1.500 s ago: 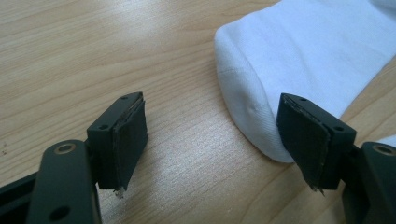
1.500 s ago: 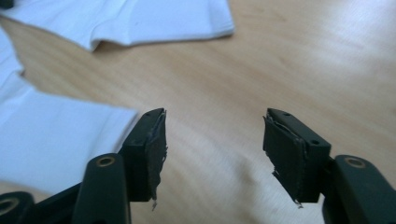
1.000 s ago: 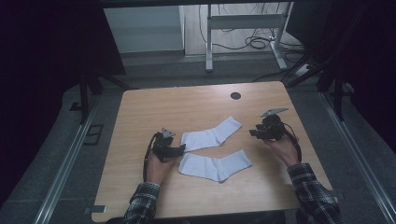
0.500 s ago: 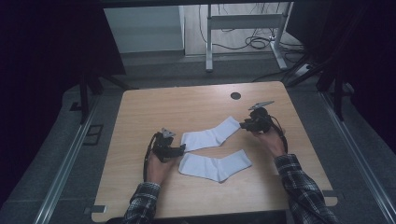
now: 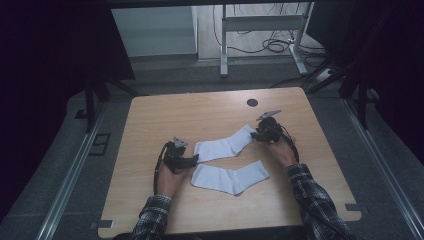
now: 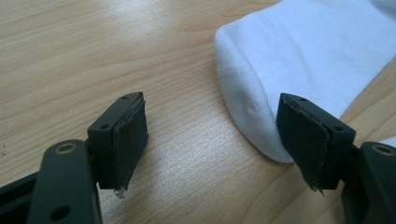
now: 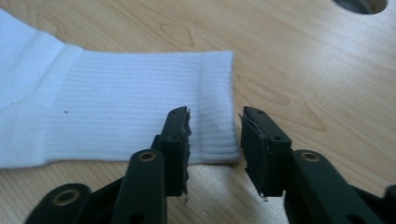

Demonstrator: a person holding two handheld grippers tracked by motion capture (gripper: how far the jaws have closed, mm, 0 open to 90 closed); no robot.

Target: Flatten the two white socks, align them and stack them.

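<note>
Two white socks lie flat on the wooden table (image 5: 165, 115): an upper sock (image 5: 225, 146) and a lower sock (image 5: 230, 177). My left gripper (image 5: 194, 159) rests at the upper sock's toe end. In the left gripper view its jaws (image 6: 217, 133) stand wide open on bare wood, with the toe (image 6: 299, 60) just inside the right jaw. My right gripper (image 5: 257, 135) is at the ribbed cuff of the upper sock (image 7: 116, 98). Its jaws (image 7: 215, 135) have just been closing. They straddle the cuff's corner, and a gap still shows between the cuff and one pad.
A round cable hole (image 5: 252, 102) sits in the table behind the right gripper. The person's plaid sleeves come in from the near edge. Beyond the table's far edge are a dark floor, cables and a metal frame (image 5: 260, 25).
The right gripper has moved left and down from the table's right side to the upper sock's cuff. The left gripper and both socks have stayed in place.
</note>
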